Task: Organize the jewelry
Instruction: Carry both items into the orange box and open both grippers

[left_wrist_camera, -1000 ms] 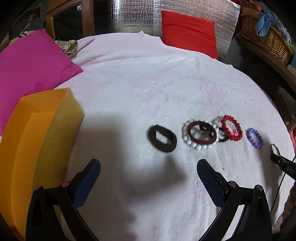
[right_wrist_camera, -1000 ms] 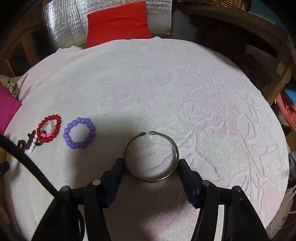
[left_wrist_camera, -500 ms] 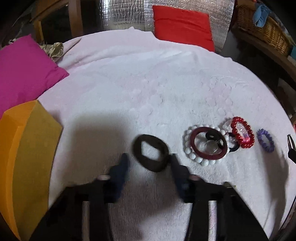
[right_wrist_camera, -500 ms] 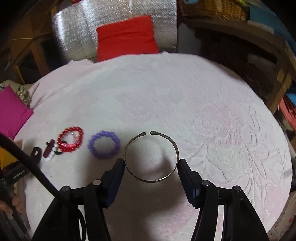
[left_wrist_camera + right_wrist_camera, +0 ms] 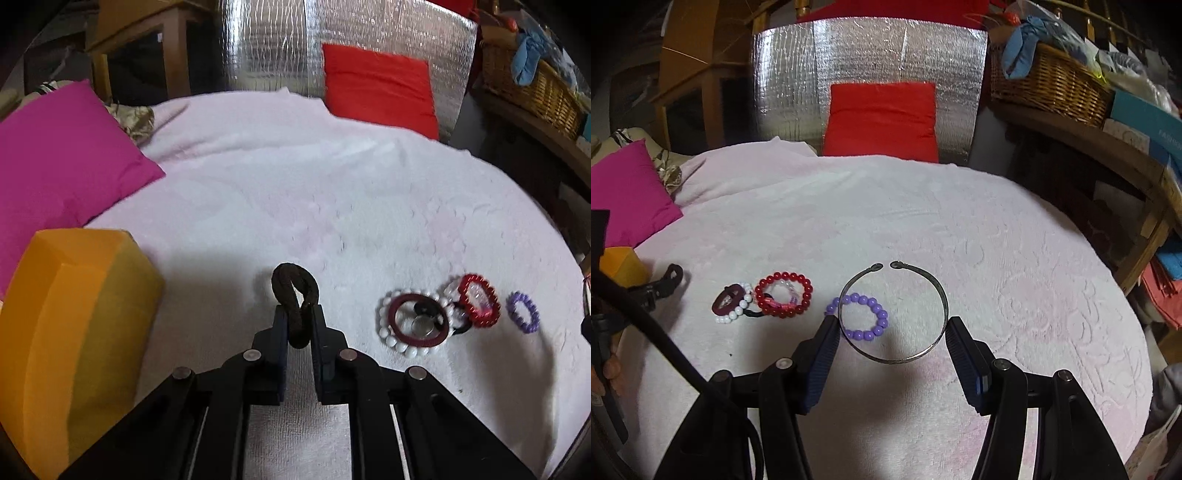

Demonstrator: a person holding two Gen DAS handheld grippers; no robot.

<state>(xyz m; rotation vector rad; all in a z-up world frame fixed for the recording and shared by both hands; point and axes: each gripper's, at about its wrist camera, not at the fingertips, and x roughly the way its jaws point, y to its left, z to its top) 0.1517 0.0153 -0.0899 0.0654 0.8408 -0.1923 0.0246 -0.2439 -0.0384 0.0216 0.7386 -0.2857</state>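
My left gripper is shut on a black fabric band, squeezed into a loop and lifted off the white cloth. To its right lie a white bead bracelet with a dark red ring, a red bead bracelet and a purple bead bracelet. My right gripper is shut on a thin silver cuff bangle, held between its pads above the purple bracelet. The red bracelet and white bracelet lie to the left.
An orange box stands at the left of the cloth, with a magenta cushion behind it. A red cushion leans on a silver foil panel. A wicker basket sits on a shelf at right.
My left gripper closed on the black band and lifted it from the cloth. My right gripper carried the silver bangle left, from beside the purple bracelet to above it.
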